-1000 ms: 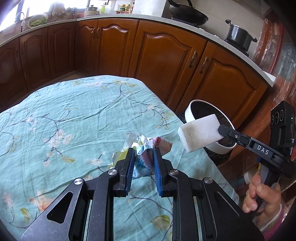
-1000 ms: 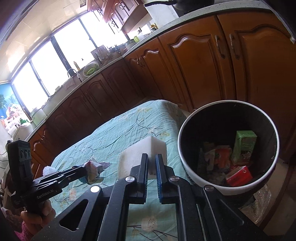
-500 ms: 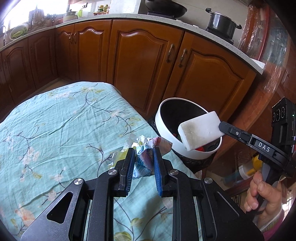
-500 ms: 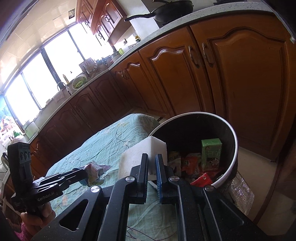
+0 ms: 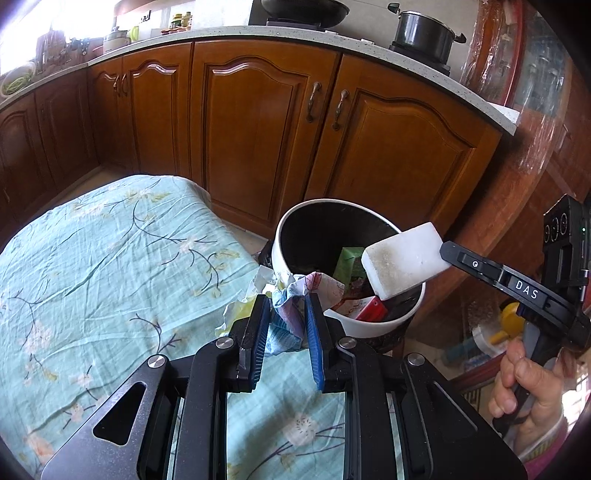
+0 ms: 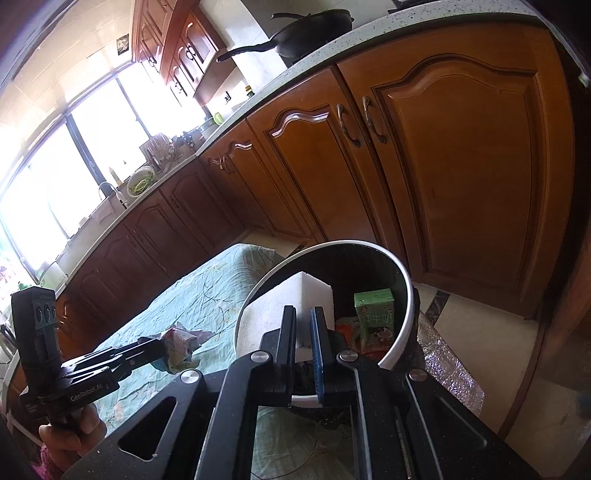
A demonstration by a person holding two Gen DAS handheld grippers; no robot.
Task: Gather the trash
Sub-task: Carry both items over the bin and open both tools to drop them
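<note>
My left gripper [image 5: 285,301] is shut on a crumpled colourful wrapper [image 5: 295,291], held above the table's right end, just left of the white-rimmed trash bin [image 5: 295,225]. My right gripper [image 6: 303,314] is shut on a white foam block [image 6: 291,299] and holds it over the bin's [image 6: 404,280] opening. The block [image 5: 404,258] also shows in the left wrist view, above the bin's right rim. The bin holds a green carton [image 6: 375,314] and red packets [image 5: 369,308]. The wrapper [image 6: 181,341] also shows in the right wrist view.
The table has a teal floral cloth [image 5: 110,266]. Brown kitchen cabinets [image 5: 258,129] stand close behind the bin. A wok [image 6: 310,35] and a pot [image 5: 423,35] sit on the counter. Clutter [image 5: 491,332] lies on the floor at right.
Both grippers have moved toward the bin with their loads. The foam block is now over the bin's opening, and the wrapper is at the bin's left rim.
</note>
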